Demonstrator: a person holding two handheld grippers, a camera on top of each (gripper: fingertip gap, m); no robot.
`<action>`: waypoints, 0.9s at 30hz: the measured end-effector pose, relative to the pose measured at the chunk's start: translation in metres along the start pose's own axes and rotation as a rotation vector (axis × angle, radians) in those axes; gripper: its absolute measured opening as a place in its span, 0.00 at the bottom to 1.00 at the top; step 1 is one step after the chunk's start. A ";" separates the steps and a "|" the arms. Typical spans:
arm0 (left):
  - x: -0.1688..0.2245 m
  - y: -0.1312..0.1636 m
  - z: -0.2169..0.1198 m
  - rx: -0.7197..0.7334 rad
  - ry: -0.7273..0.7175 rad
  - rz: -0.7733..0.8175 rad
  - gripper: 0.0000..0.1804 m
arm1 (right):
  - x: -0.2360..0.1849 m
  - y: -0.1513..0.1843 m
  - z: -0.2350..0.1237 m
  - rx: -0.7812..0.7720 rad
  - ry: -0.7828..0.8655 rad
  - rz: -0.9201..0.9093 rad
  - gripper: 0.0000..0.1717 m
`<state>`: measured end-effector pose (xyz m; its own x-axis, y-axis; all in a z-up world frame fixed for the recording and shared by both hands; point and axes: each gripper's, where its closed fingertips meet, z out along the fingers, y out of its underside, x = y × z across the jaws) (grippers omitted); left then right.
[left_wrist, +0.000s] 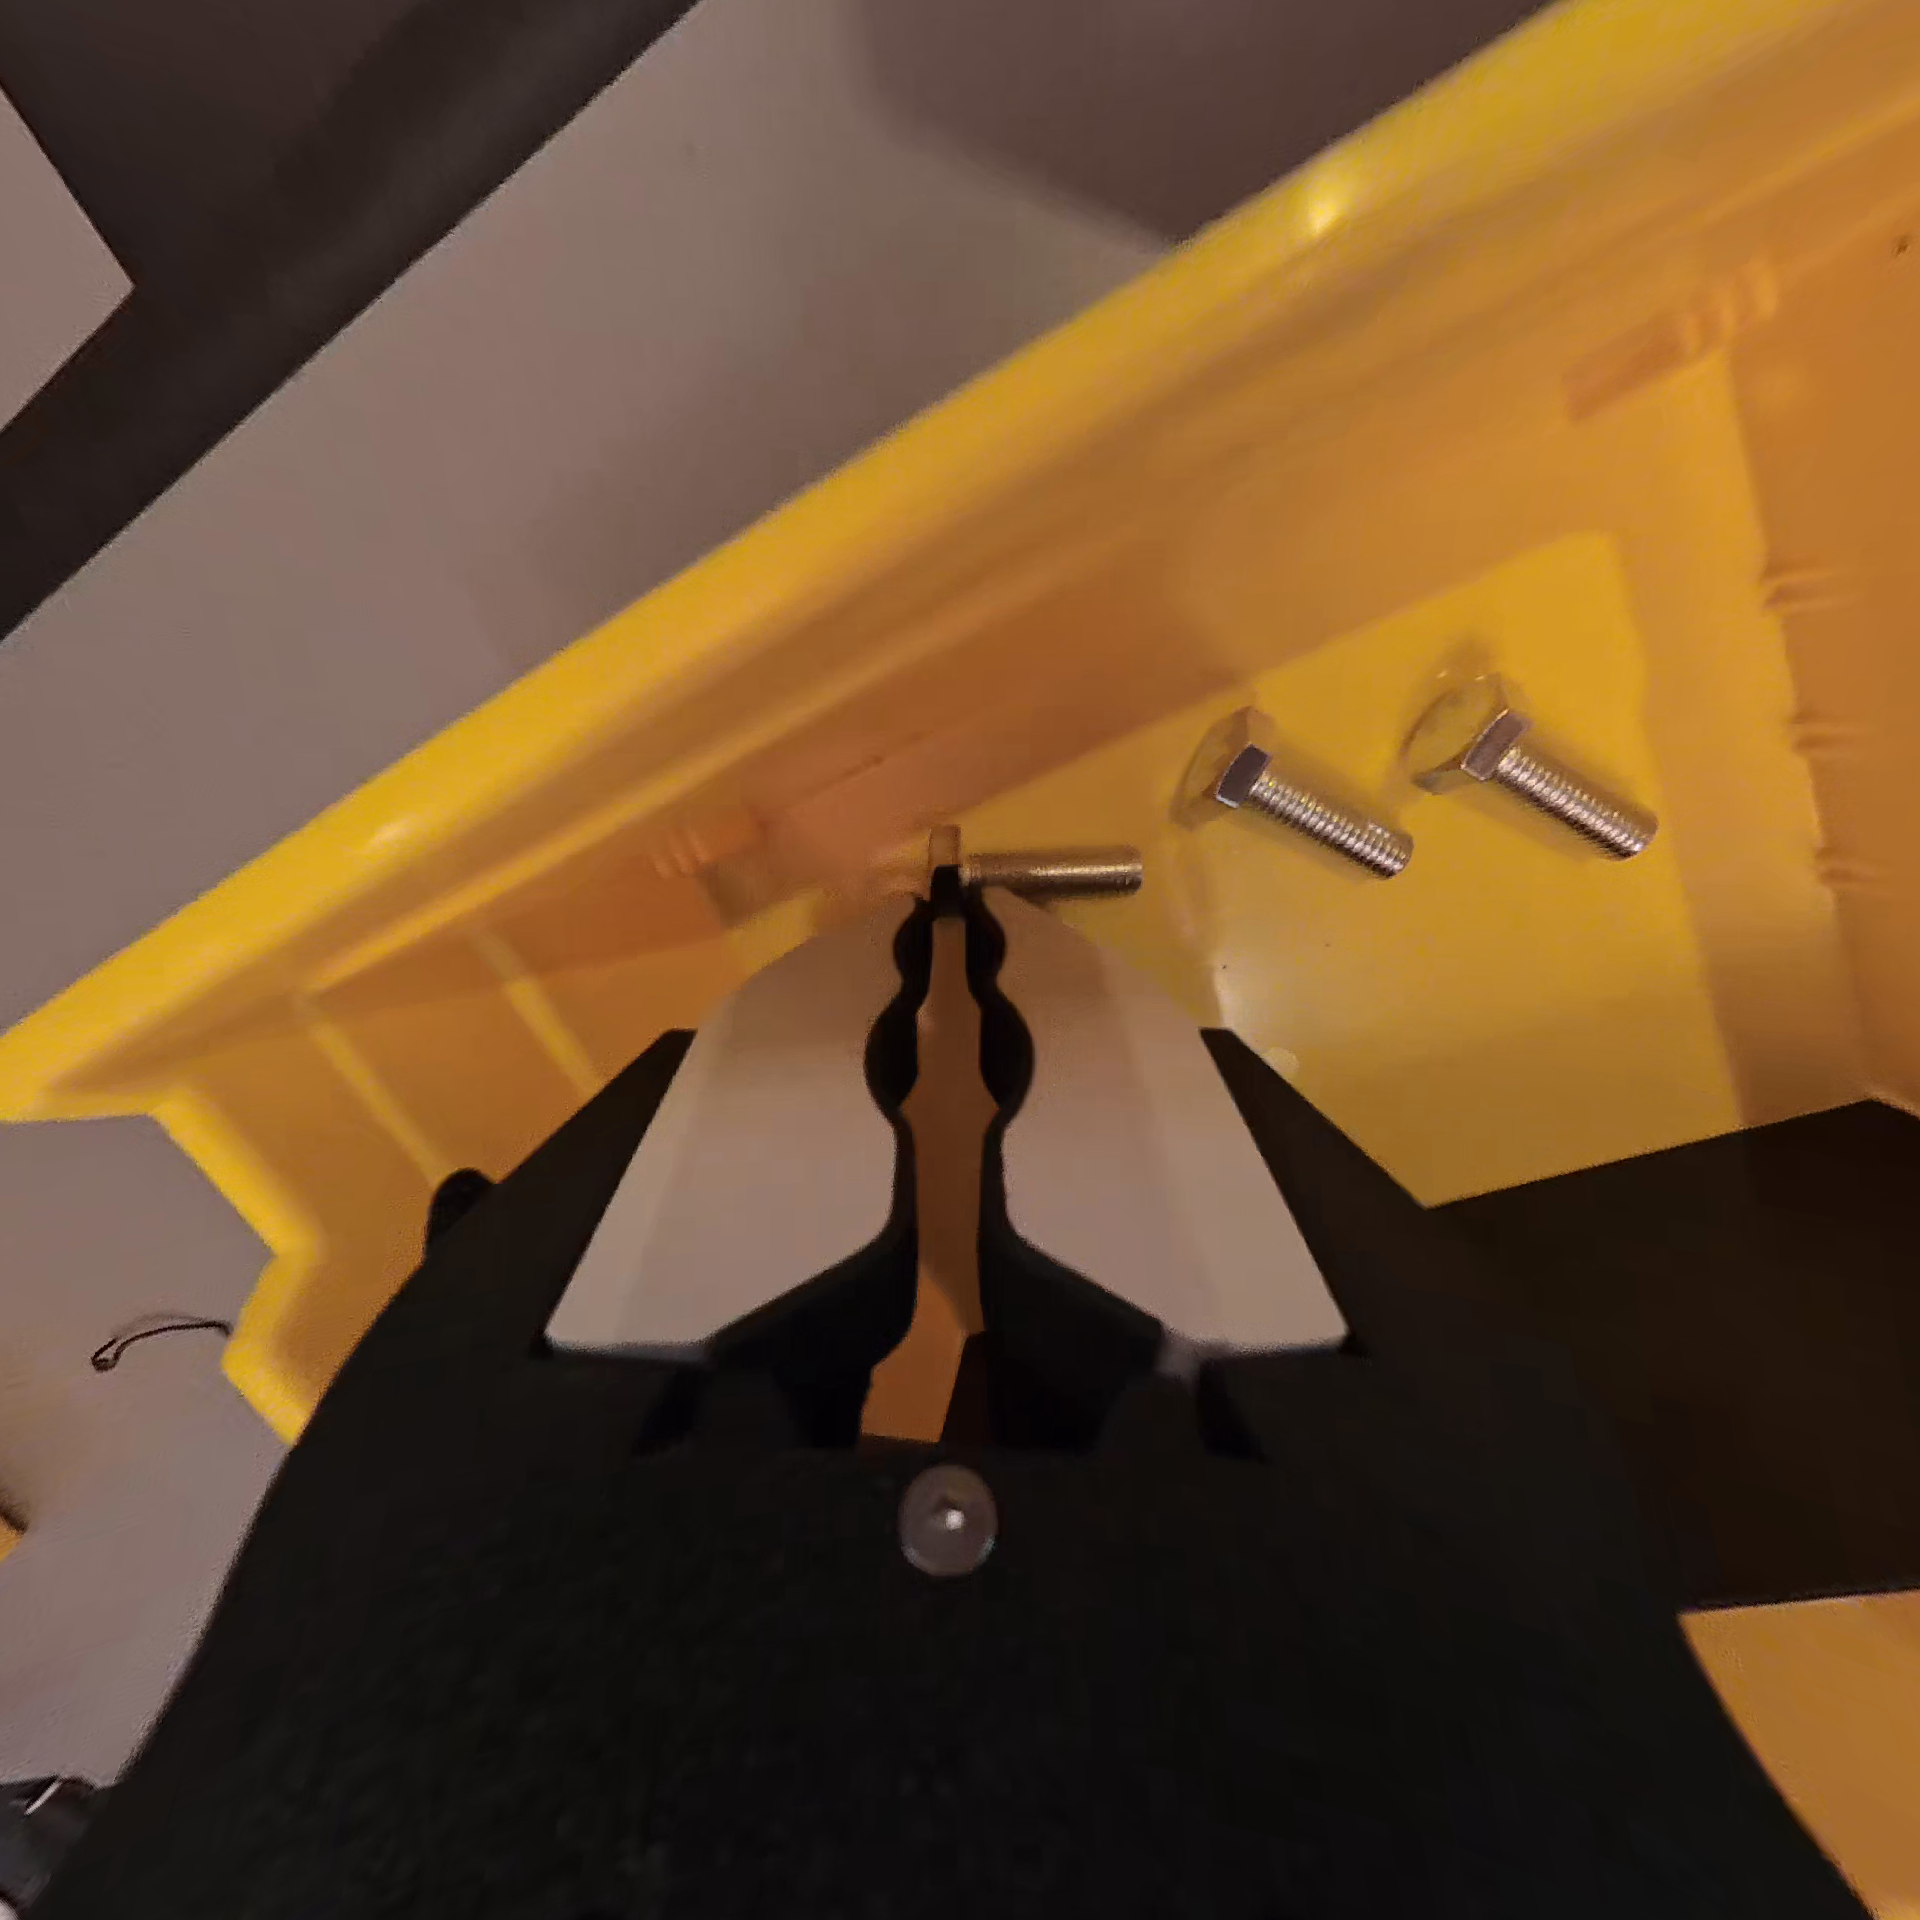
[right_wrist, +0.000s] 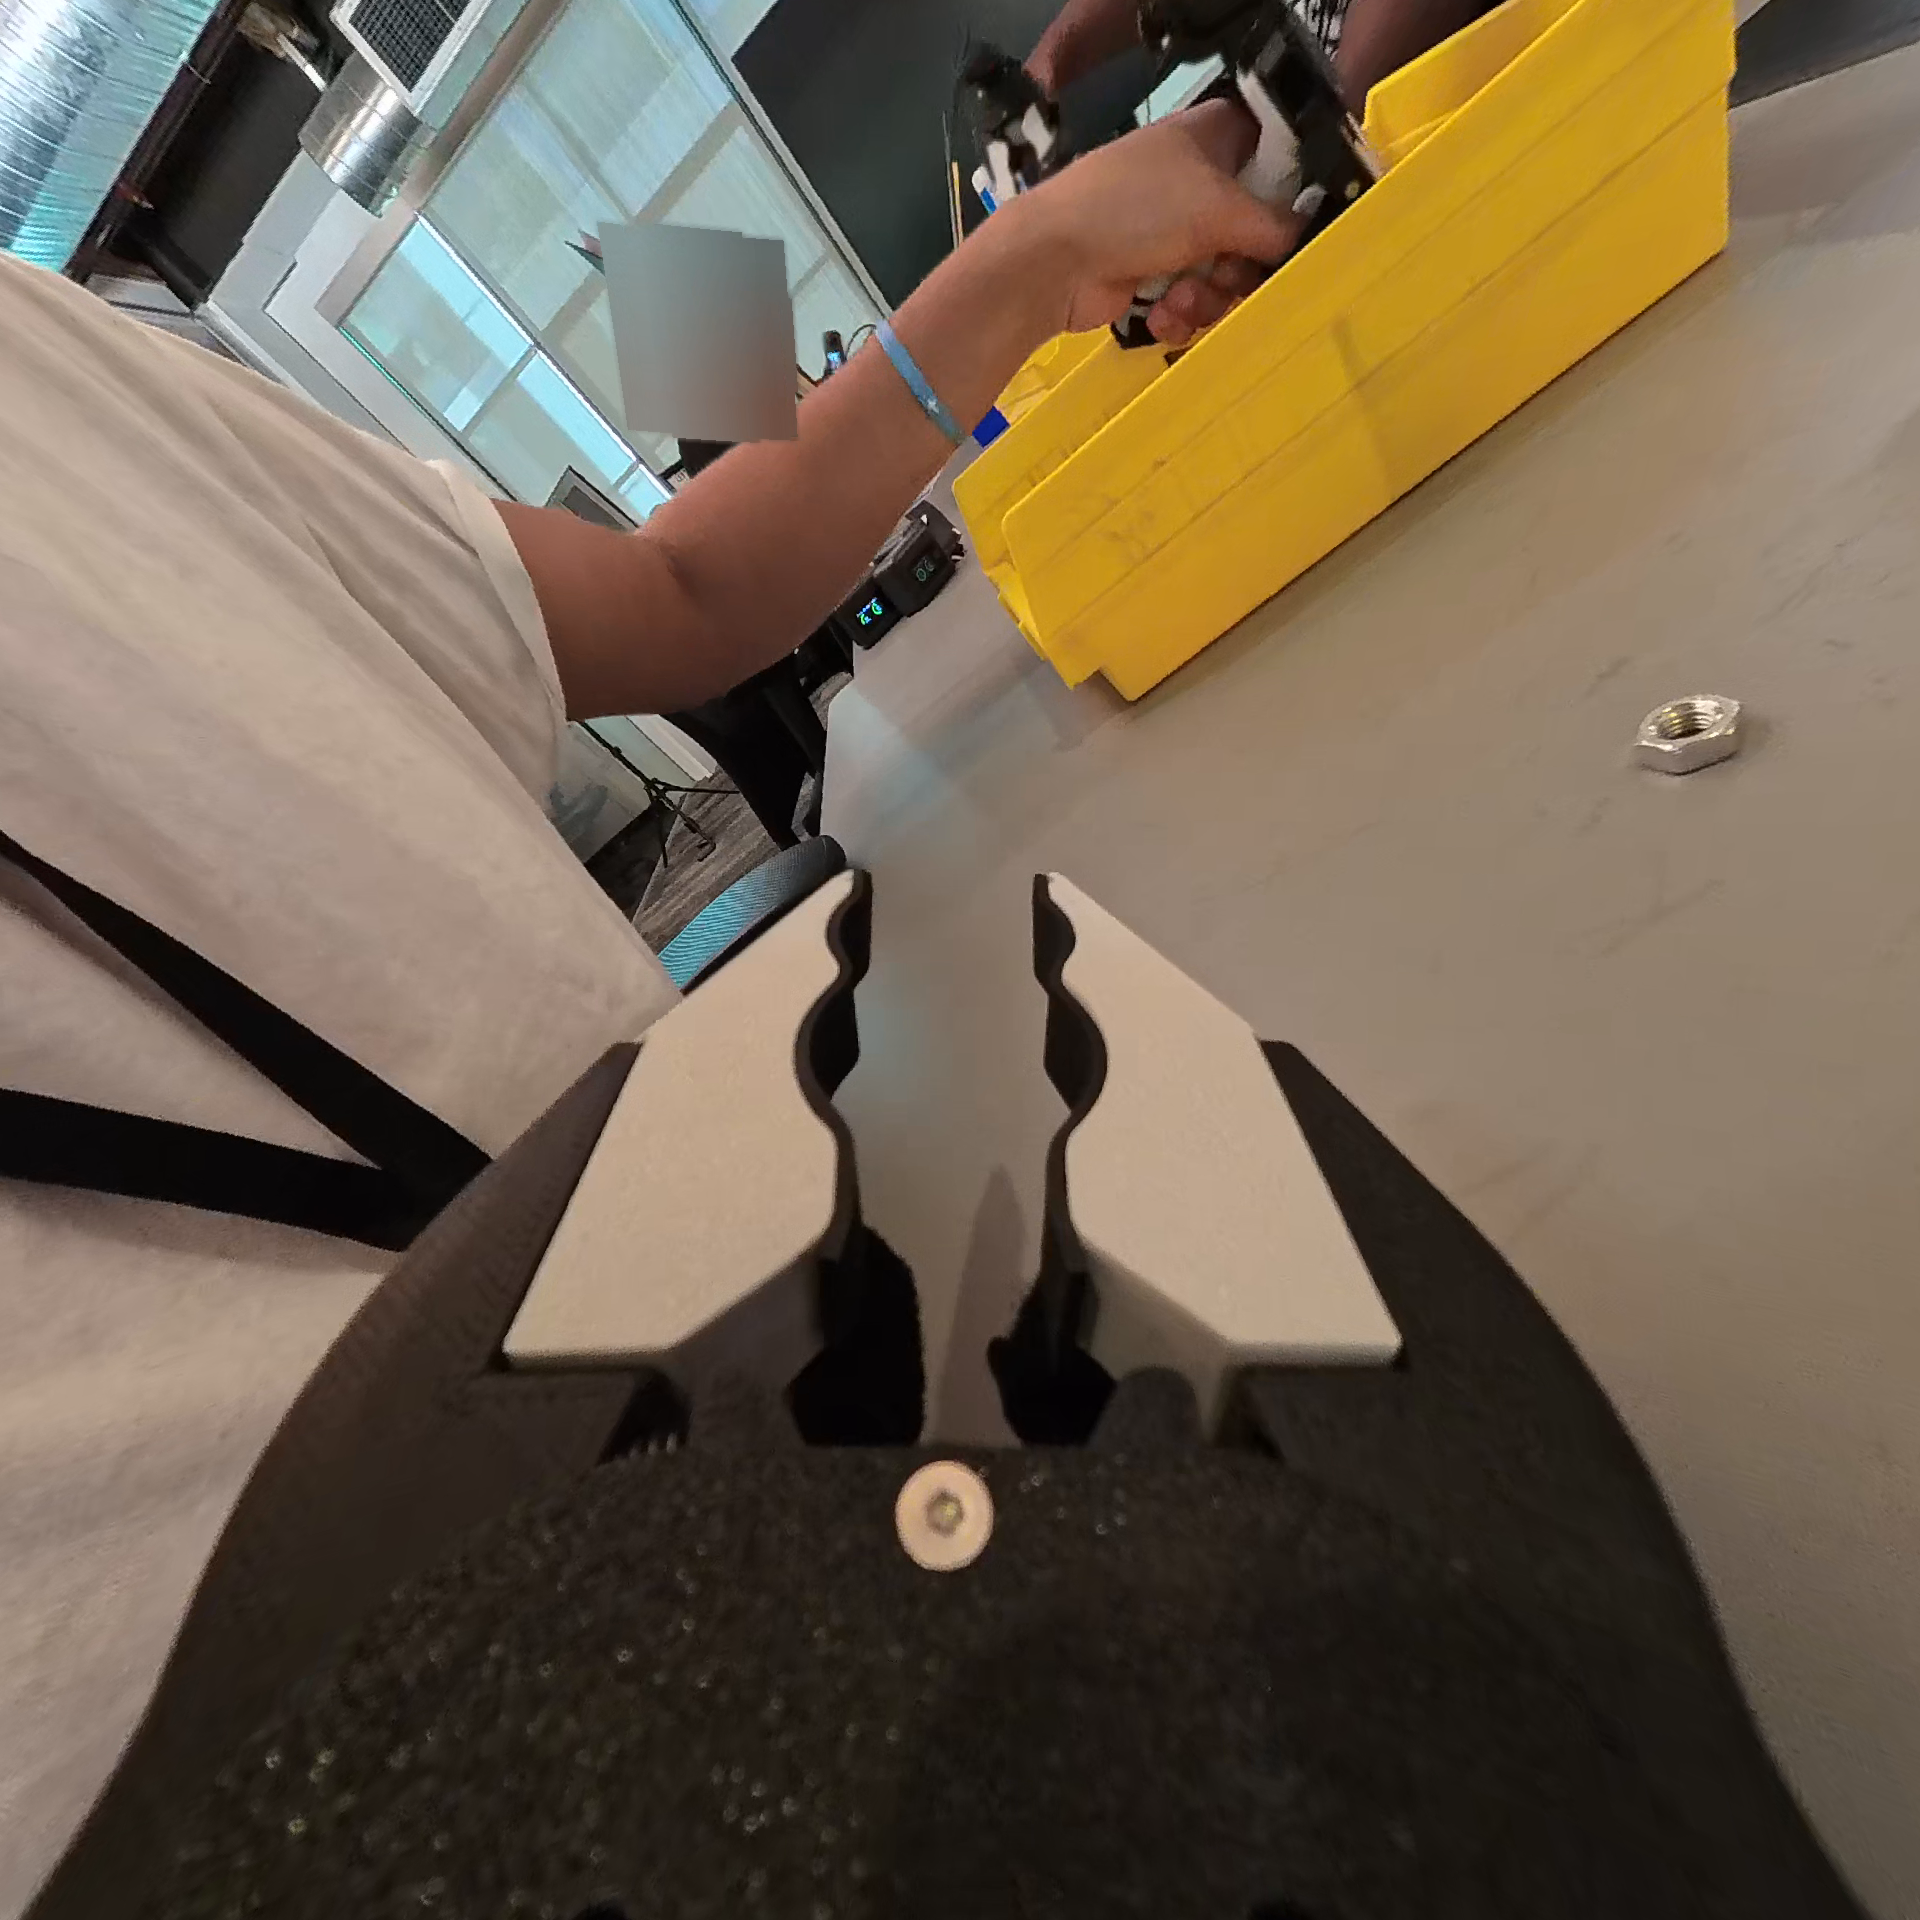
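In the left wrist view my left gripper reaches into a yellow bin. Its fingertips are shut on the head end of a silver hex bolt, whose shank sticks out to the right, close to the bin's wall. Two more silver hex bolts lie on the bin floor to the right. In the right wrist view my right gripper is open and empty, low over the grey table. The left gripper shows far off in a hand inside the yellow bin.
A silver hex nut lies on the table to the right of my right gripper, in front of the bin. A person's arm and light shirt fill the left. The table edge runs just left of the right fingertips. The tips of one gripper are about 45 cm away from the tips of the other. My right gripper is the nearer one to the silver hex nut: about 15 cm, against 35 cm.
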<state>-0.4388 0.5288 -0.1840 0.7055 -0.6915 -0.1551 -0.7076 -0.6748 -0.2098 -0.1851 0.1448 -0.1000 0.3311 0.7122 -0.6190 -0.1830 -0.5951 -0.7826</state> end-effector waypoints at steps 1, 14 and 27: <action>0.000 0.000 0.000 0.003 -0.014 0.006 0.03 | -0.001 0.000 0.000 0.000 -0.002 0.001 0.18; 0.007 -0.001 -0.050 0.239 -0.172 0.114 0.03 | 0.001 0.003 0.002 -0.015 0.013 -0.017 0.18; 0.206 -0.007 -0.214 1.048 -0.110 0.126 0.03 | 0.036 -0.059 0.041 0.131 0.368 -0.339 0.20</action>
<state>-0.2976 0.3358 -0.0082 0.6665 -0.6785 -0.3090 -0.4242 -0.0043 -0.9056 -0.2002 0.2212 -0.0790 0.6911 0.6650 -0.2832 -0.1154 -0.2853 -0.9515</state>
